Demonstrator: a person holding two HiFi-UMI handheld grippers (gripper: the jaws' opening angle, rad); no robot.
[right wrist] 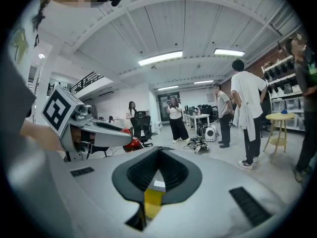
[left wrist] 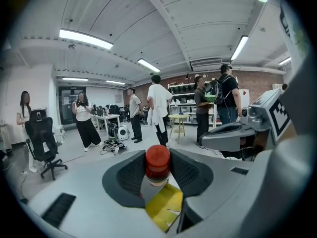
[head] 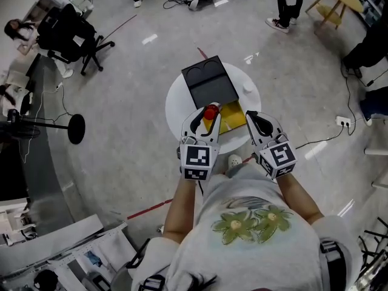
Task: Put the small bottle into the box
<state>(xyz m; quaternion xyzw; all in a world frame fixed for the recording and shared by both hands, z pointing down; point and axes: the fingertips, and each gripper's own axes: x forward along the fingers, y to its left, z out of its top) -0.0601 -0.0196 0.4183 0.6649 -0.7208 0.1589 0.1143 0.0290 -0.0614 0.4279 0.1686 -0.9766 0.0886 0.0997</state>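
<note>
- Red cap uppermost, the small bottle (left wrist: 157, 158) is sitting between the pads of the left gripper (head: 205, 116). I am pinching it from both sides with the jaws partly closed, so it is hanging ready for a straight lowering.
- At 1 o'clock from me, the right gripper (head: 257, 120) is hovering level with the left one, its jaws closed together on nothing. My guess is that I am parking it there to clear the drop path while being near enough to steady the box.
- Just below both sets of jaws, at 12 o'clock, the box (head: 233, 119) is lying open with its yellow inside showing. The bottle is hovering over its 9 o'clock edge and is not yet inside.
- Behind the box, further toward 12 o'clock, the black lid (head: 209, 85) is lying flat, leaving the opening unobstructed.
- Underneath, the round white table (head: 174, 105) is carrying box and lid.
- Farthest out, an office chair (head: 73, 38) is standing at 10 o'clock on the grey floor, and a person (left wrist: 158, 105) is standing well apart from my work.
</note>
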